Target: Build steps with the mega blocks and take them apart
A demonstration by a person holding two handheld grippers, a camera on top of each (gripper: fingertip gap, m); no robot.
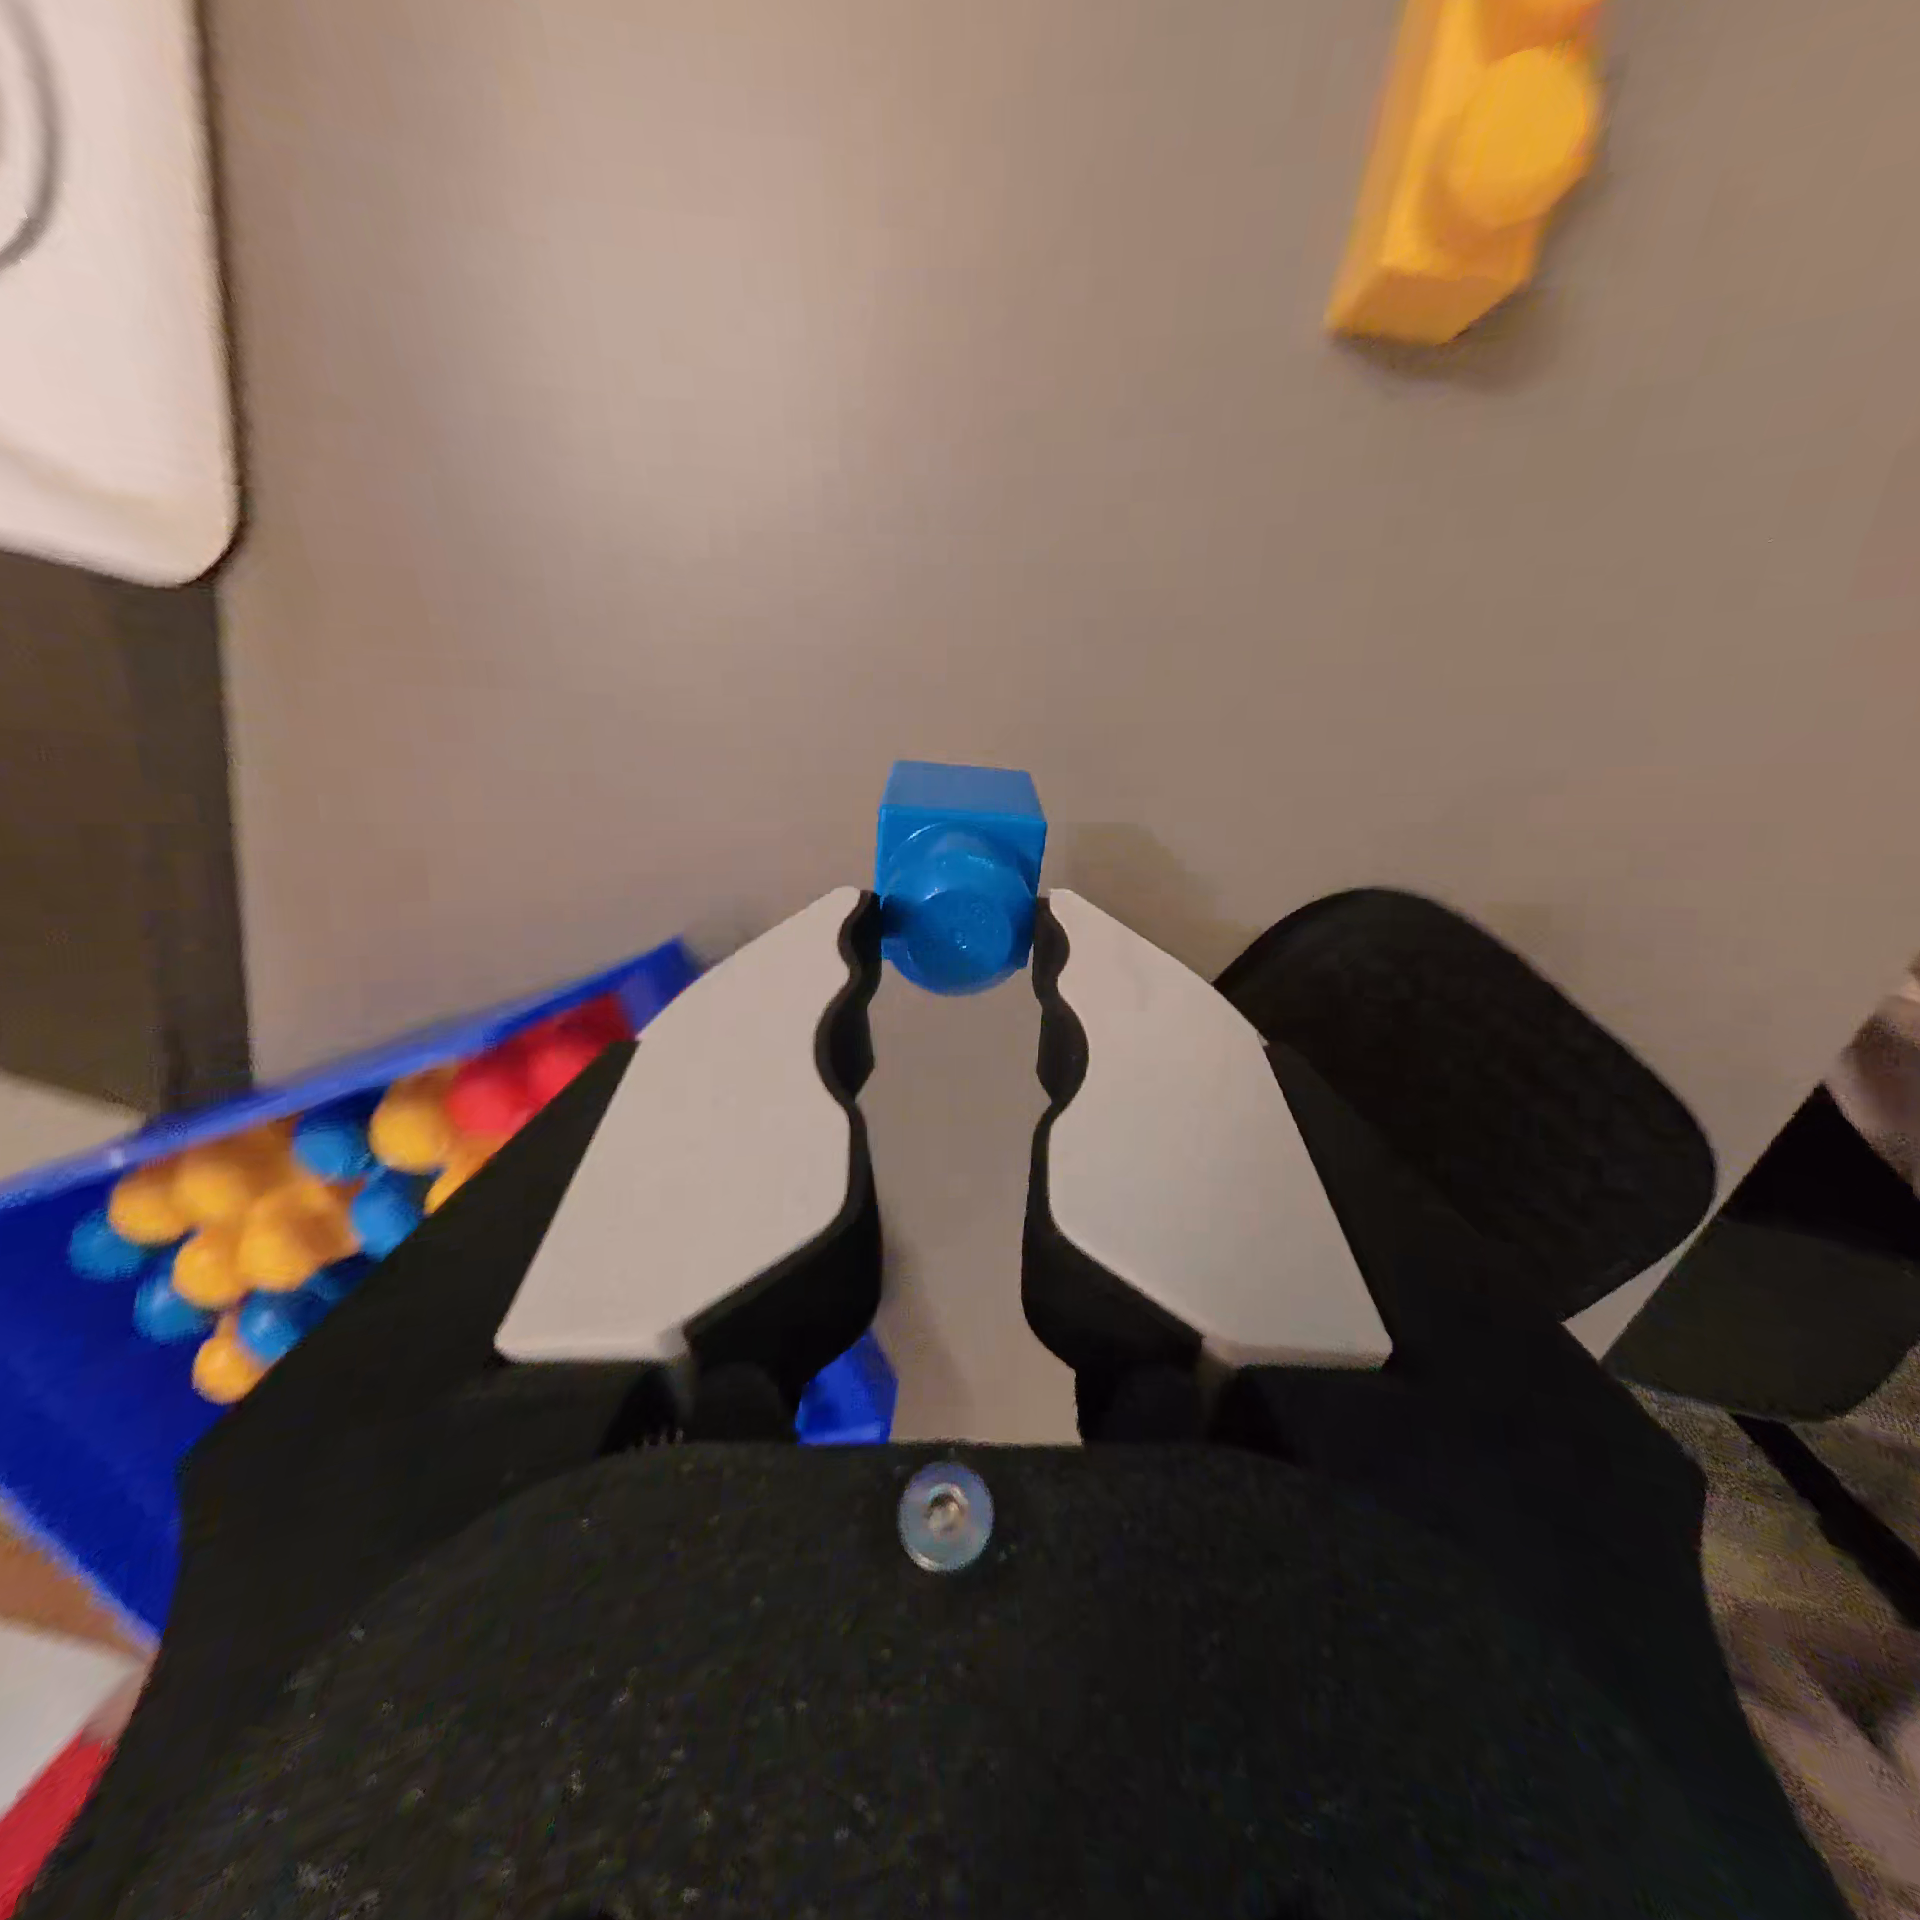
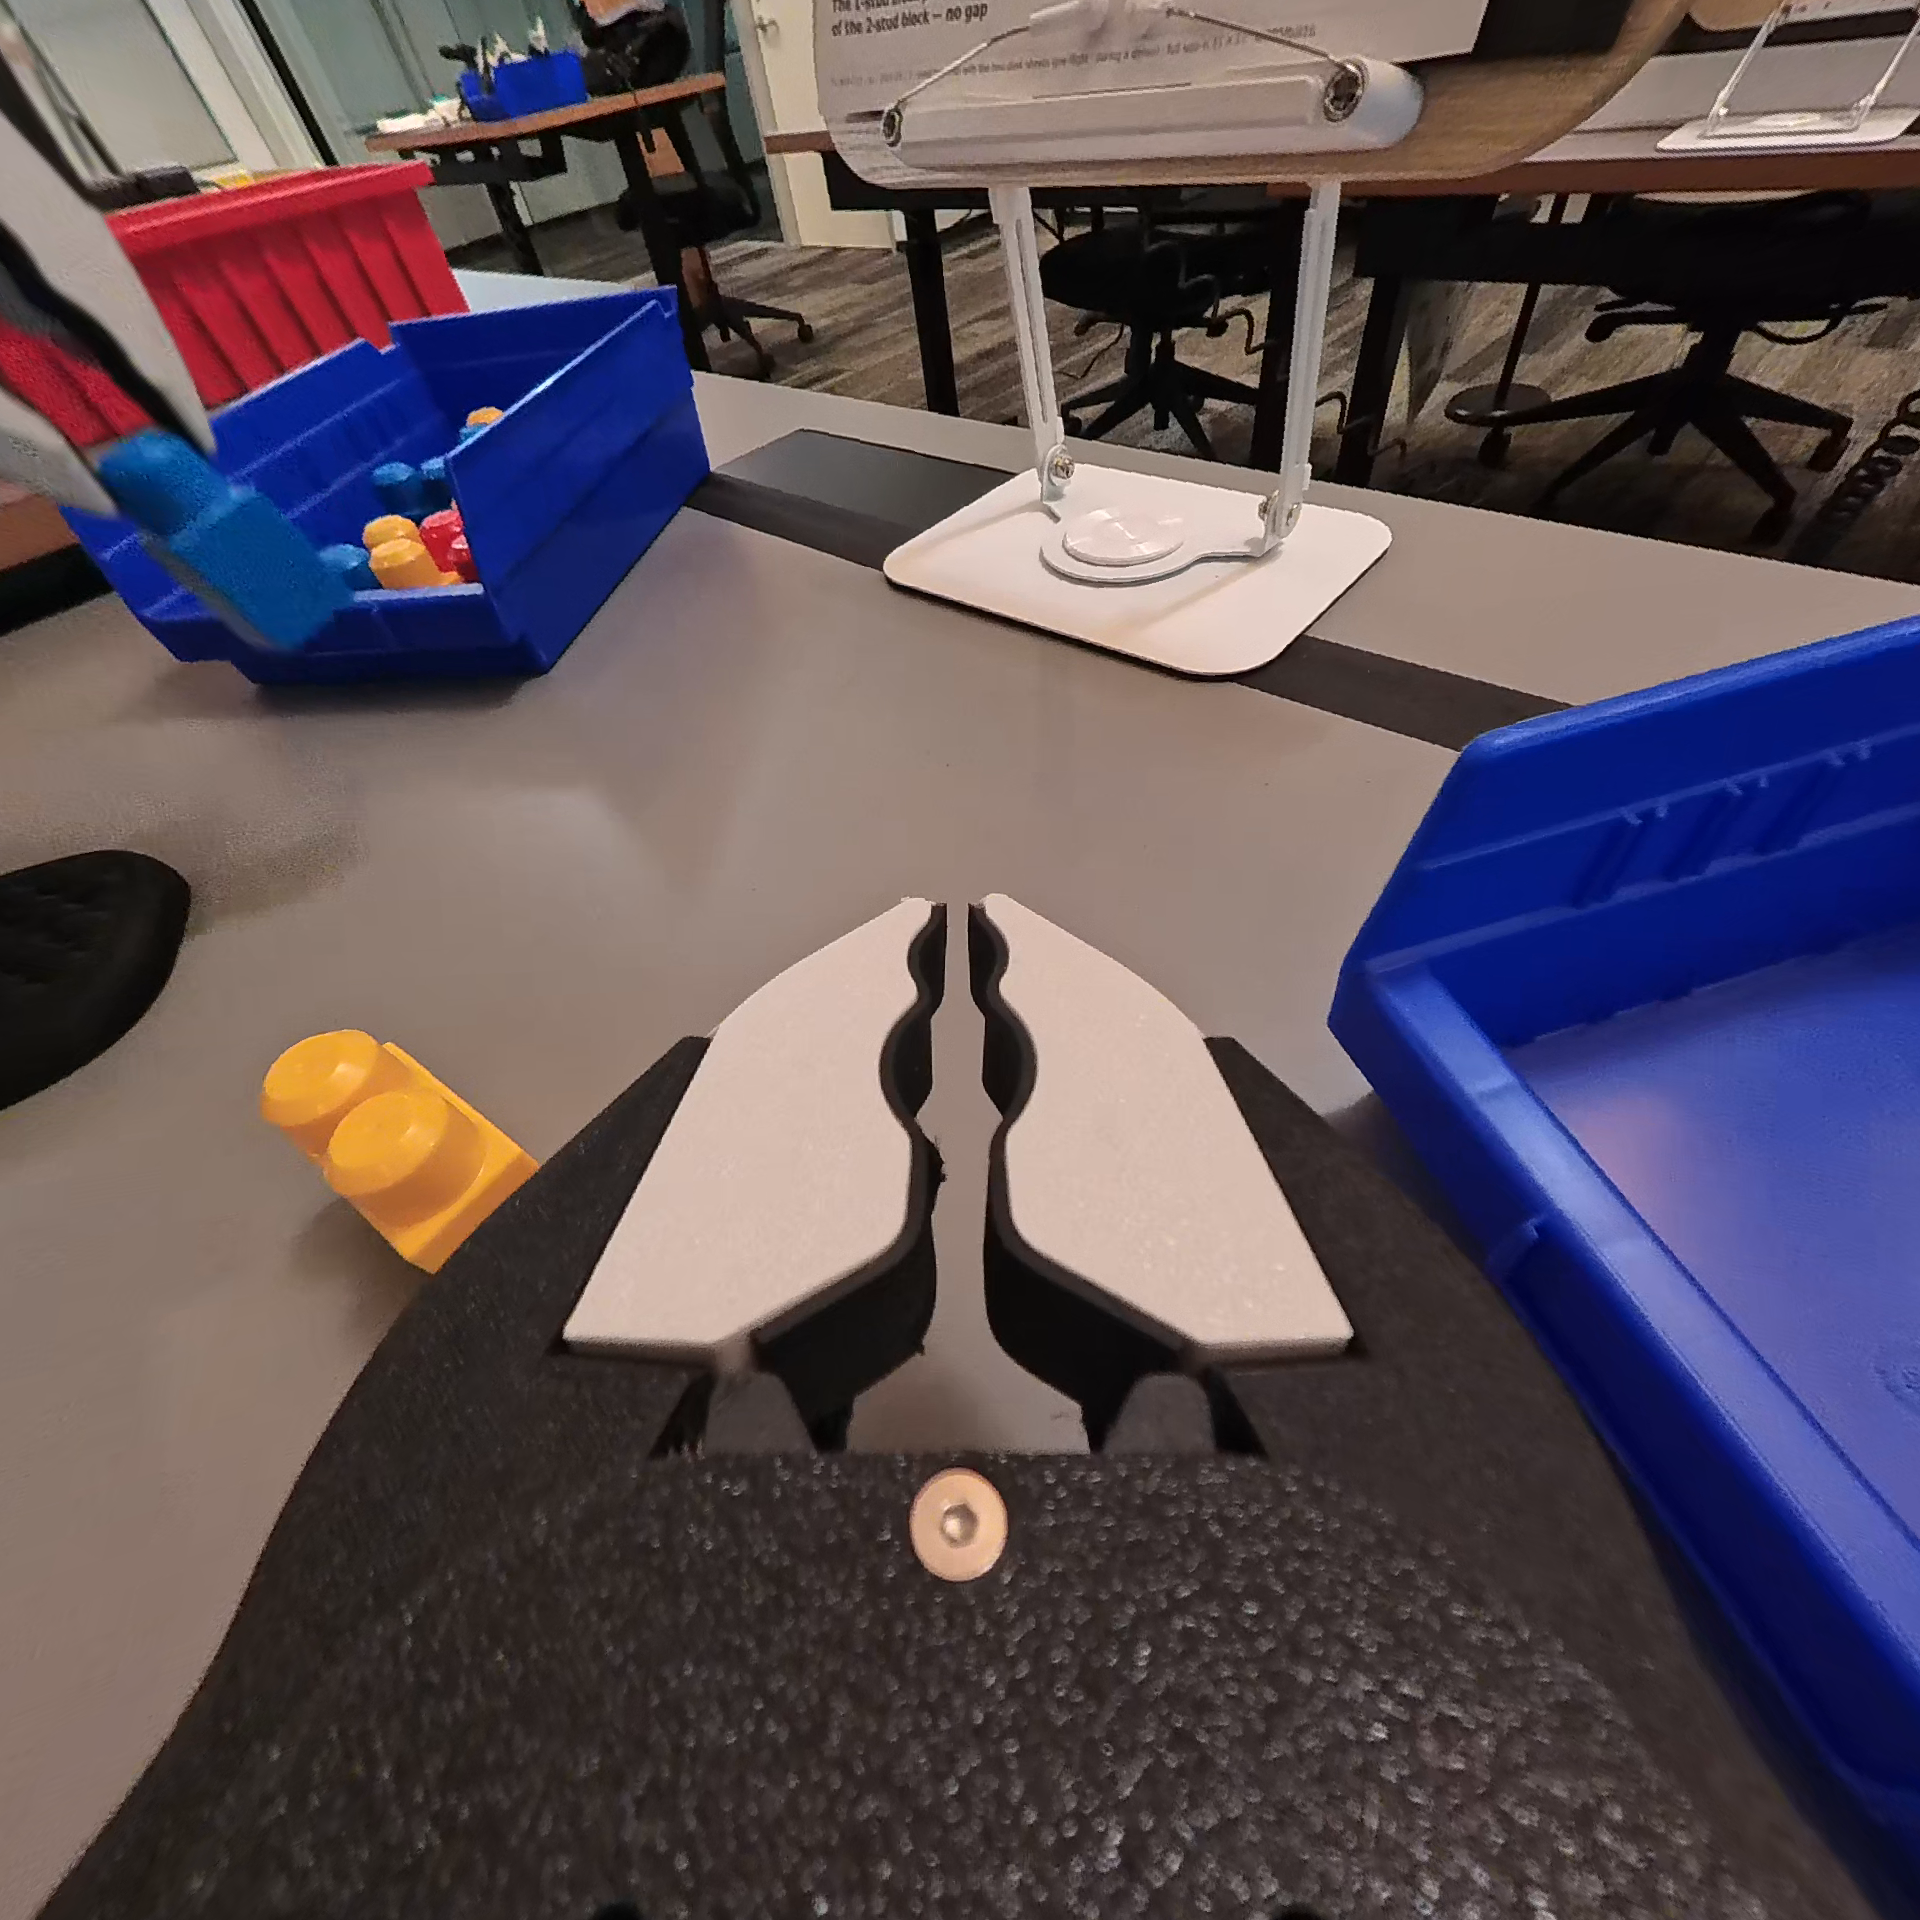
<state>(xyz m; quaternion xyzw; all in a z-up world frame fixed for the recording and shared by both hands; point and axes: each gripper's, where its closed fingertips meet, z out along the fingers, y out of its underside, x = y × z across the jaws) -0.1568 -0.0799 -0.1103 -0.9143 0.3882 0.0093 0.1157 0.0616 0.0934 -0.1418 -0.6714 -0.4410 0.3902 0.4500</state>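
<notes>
My left gripper (image 1: 954, 914) is shut on a small blue one-stud block (image 1: 958, 888) and holds it by the stud above the grey table. It also shows in the right wrist view (image 2: 223, 551), blurred, at the upper left over the bin. A yellow two-stud block (image 1: 1475, 177) lies on the table to the upper right; in the right wrist view it (image 2: 390, 1153) rests just left of my right gripper (image 2: 958, 914). My right gripper is shut and empty, low over the table.
A blue bin (image 2: 582, 457) with several yellow, red and blue blocks stands at the far left, with a red bin (image 2: 281, 260) behind it. An empty blue bin (image 2: 1662, 1039) is at the right. A white stand (image 2: 1143, 561) stands at the back. A black pad (image 2: 83, 956) lies at the left. The left gripper's tips are roughly 30 cm from the right gripper's.
</notes>
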